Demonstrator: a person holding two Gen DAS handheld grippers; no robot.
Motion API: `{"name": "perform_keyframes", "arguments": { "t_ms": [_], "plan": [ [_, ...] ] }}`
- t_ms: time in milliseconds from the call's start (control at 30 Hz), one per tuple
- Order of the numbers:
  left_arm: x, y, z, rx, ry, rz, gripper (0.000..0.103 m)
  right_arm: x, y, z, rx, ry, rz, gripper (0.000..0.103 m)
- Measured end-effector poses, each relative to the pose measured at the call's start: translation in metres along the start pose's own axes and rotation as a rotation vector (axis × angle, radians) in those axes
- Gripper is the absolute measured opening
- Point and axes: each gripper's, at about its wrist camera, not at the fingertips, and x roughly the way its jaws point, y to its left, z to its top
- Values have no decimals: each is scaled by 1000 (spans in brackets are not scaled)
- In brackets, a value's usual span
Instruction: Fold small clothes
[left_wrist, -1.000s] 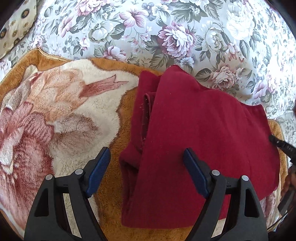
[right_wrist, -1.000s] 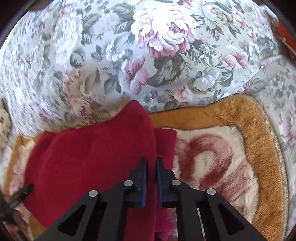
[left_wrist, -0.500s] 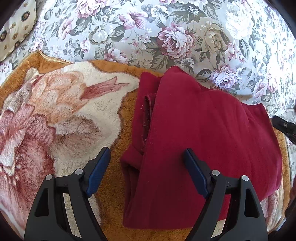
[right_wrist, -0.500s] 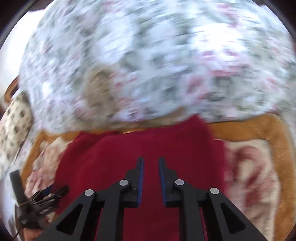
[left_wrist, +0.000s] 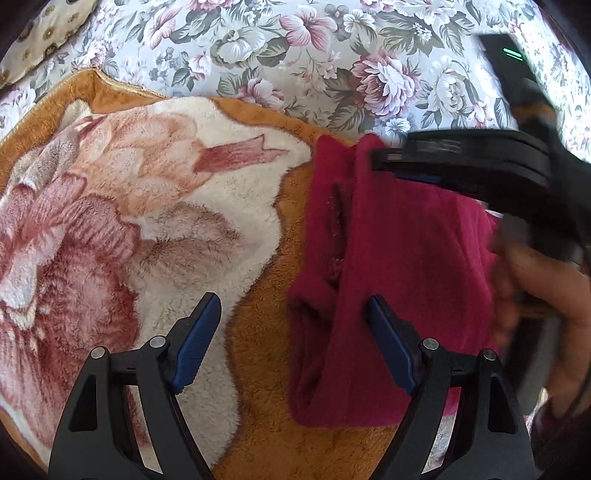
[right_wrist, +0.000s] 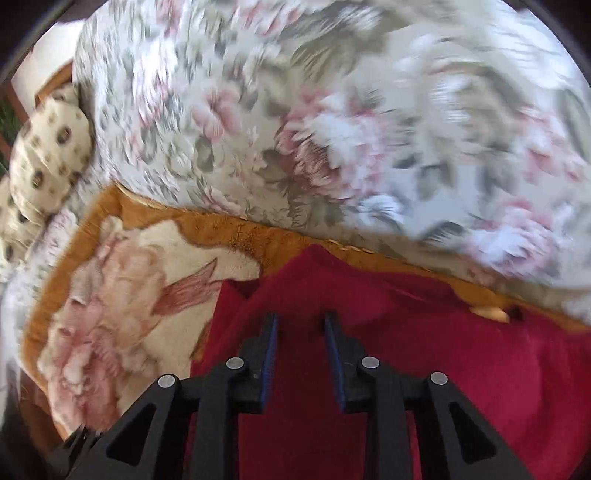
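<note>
A dark red garment (left_wrist: 402, 266) lies folded on an orange fleece blanket (left_wrist: 258, 369). My left gripper (left_wrist: 291, 306) is wide open and empty, low over the garment's left edge. My right gripper (left_wrist: 384, 162) reaches in from the right over the garment's far corner in the left wrist view. In the right wrist view the right gripper (right_wrist: 300, 322) is partly open with nothing between its fingers, above the red garment (right_wrist: 461, 376).
The blanket (right_wrist: 122, 295) has a large pink and cream flower pattern. Around it lies a grey floral bedspread (left_wrist: 295, 55). A cream patterned pillow (right_wrist: 48, 158) sits at the far left. The person's hand (left_wrist: 546, 288) is at the right edge.
My right gripper has opened and swung left across the garment to its far corner. The garment's right part now lies folded over toward the left. My left gripper has stayed in place.
</note>
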Motion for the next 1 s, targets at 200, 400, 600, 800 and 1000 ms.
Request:
{"name": "perform_keyframes", "arguments": {
  "t_ms": [200,400,600,800,1000],
  "plan": [
    [7,7,1,-20,16,-17,82,30,13,6,-31,26,-17,25],
    [5,2,0,-7,7,-4,82,1,-5,4,66,14,95,25],
    [6,0,0,-9,6,-2,82,-3,5,-4,47,41,133,27],
    [5,5,3,-40,21,-38,82,14,16,-3,9,60,114,27],
    [3,11,3,-85,38,-100,82,17,26,2,-55,91,100,28]
  ]
}}
